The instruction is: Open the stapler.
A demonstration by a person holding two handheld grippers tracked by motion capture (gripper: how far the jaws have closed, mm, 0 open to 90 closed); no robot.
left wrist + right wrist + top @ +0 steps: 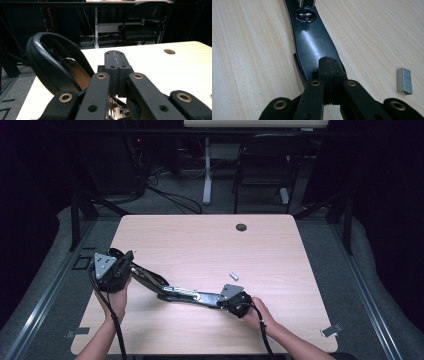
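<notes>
**Opened stapler held at both ends near the bench's front-left**

A black stapler (165,290) lies swung open across the front-left part of the bench (210,240), stretched out in a long line from the left edge toward the middle of the front edge. The left gripper (131,262) sits at the left end, close to the left edge of the bench, and the right gripper (212,299) sits at the other end, nearer the front edge.

In the left gripper view the jaws are clenched, pads pressed flat together, and the stapler's curved black top arm (53,65) rises just to the left of them; shiny metal of the stapler shows below and behind the jaws, so whether anything is pinched between the pads cannot be told.

In the right gripper view the jaws are likewise clenched, tips resting over the end of the stapler's flat black base (314,47), which runs straight away from them toward a metal rivet (305,15). Whether the pads actually nip the base's edge cannot be told.

A small strip of staples (404,80) lies on the bare bench just beside the right gripper, apart from the stapler, toward the bench's middle.
</notes>
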